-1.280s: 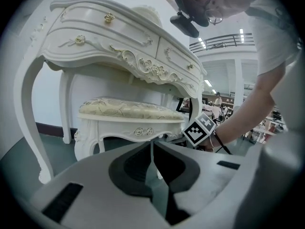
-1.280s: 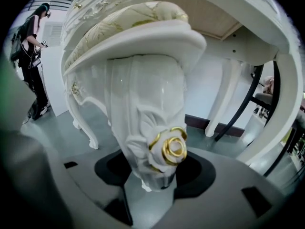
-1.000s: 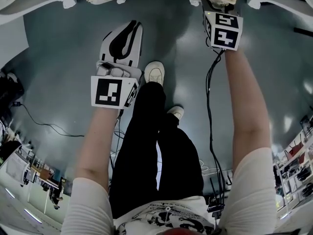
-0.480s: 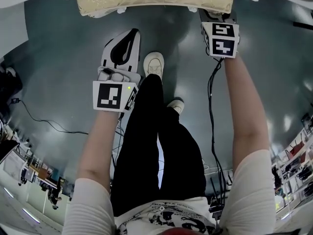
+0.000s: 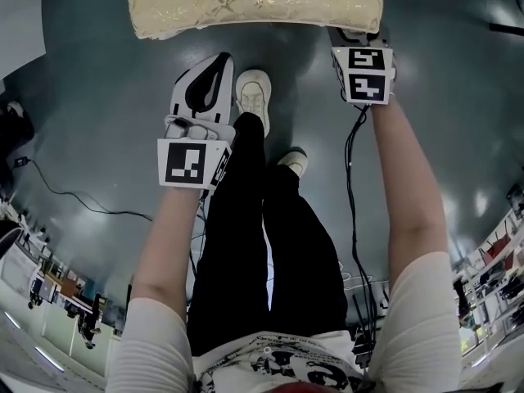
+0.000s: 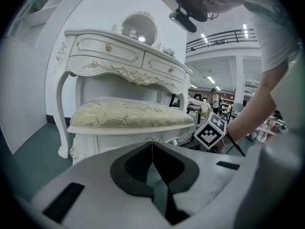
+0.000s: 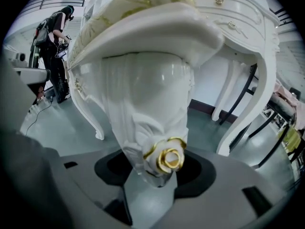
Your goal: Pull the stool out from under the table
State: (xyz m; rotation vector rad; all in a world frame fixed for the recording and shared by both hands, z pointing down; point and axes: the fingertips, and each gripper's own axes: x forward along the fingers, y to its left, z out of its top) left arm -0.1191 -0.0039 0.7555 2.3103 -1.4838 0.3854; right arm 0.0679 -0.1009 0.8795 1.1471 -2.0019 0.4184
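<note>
The cushioned stool (image 5: 254, 2) stands on the grey floor (image 5: 98, 113) at the kneehole of the white dressing table (image 6: 124, 51). The right claw (image 7: 157, 171) pinches its carved corner leg (image 7: 150, 104) just by the gold rose (image 7: 170, 159), while the left claw (image 6: 151, 144) hangs pressed together on nothing, short of the seat. Pulled by one glossy, tapering leg alone, I judge the stool may swing or tip, or the claw may slide off.

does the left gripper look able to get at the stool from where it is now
Probably yes: the left gripper, shut and empty, sits just short of the stool with only bare floor between; the shoe lies beside its path, not across it.
</note>
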